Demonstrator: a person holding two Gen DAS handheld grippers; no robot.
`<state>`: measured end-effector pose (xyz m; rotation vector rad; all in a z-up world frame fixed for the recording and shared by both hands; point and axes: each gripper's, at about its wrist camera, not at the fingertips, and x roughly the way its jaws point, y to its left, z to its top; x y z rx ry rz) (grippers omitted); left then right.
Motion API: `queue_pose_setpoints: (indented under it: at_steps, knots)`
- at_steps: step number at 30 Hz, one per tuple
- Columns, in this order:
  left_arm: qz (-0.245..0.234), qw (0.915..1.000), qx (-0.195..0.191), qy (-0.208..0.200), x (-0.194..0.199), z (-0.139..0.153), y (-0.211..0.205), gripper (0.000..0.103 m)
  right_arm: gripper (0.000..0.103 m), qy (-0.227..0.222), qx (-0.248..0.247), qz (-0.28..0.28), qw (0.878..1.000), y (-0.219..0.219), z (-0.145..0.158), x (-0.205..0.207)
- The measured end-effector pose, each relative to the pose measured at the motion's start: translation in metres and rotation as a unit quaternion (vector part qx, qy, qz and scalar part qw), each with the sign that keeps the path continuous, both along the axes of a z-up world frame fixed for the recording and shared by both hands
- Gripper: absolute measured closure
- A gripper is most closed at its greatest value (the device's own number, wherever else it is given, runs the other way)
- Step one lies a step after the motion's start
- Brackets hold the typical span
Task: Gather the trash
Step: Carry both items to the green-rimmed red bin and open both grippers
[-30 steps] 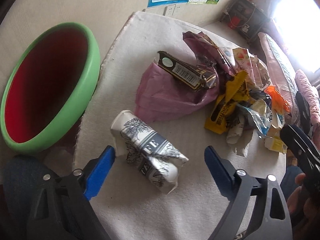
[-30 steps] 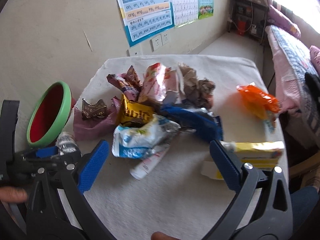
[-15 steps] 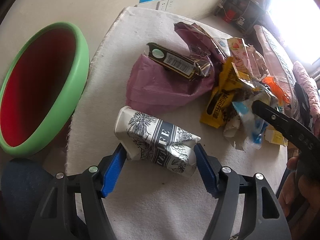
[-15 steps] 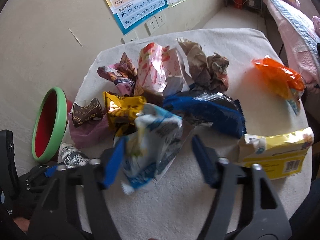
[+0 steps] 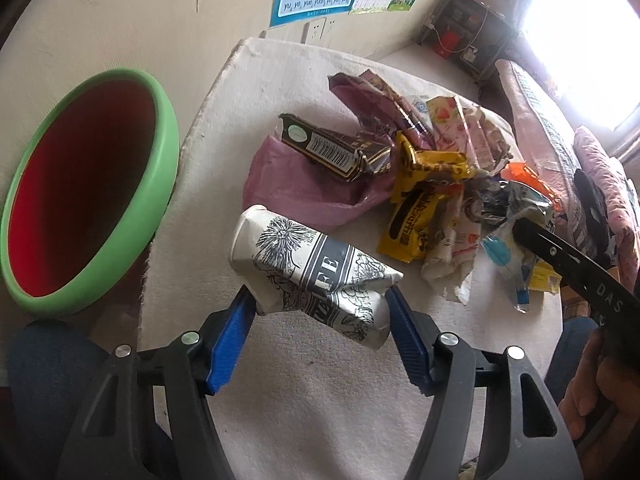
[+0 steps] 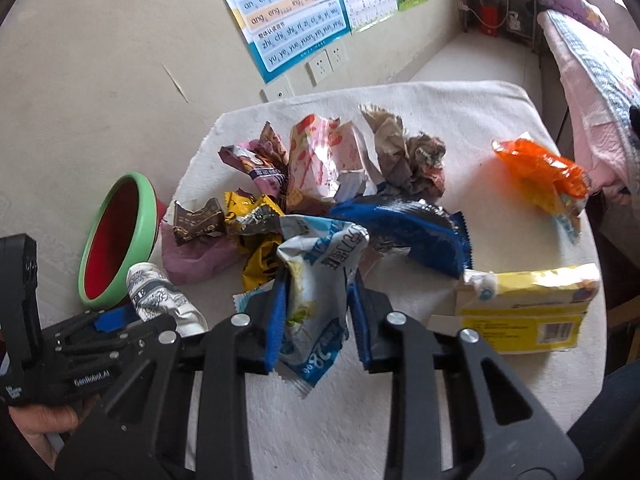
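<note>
A crushed black-and-white paper cup [image 5: 312, 264] lies on the cloth-covered table [image 5: 320, 400]. My left gripper [image 5: 316, 298] has its blue pads pressed on both sides of it, and the jaws are closing. In the right wrist view, my right gripper [image 6: 317, 284] is closing on a white and blue snack wrapper [image 6: 320, 256], which is squeezed between its pads at the near edge of the trash pile. The cup [image 6: 158, 292] and the left gripper [image 6: 116, 316] show at the lower left there.
A green-rimmed red bin [image 5: 160, 152] stands off the table's left edge, by the wall. Several wrappers are piled mid-table, with a purple bag [image 5: 288, 184], a blue packet [image 6: 412, 232], a yellow box [image 6: 528, 308] and an orange wrapper [image 6: 540, 172]. A bed [image 6: 592, 64] lies to the right.
My left gripper came forward and its jaws closed onto the paper cup. My right gripper moved into the pile and closed around the white and blue wrapper.
</note>
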<state>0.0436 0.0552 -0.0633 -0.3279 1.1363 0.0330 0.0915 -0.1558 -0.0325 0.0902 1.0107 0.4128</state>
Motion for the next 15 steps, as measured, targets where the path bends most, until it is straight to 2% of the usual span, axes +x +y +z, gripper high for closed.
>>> queue_pose_setpoints:
  at_steps: [10,15]
  knots:
    - [-0.006,0.9998,-0.002,-0.021,-0.008,0.018,-0.007,0.04,0.074,-0.029,-0.008,0.011,0.999,-0.004,0.019,-0.013]
    - [-0.024,0.9989,0.019,-0.036,-0.012,0.03,-0.015,0.04,0.074,-0.041,-0.005,0.015,0.999,-0.008,0.03,-0.019]
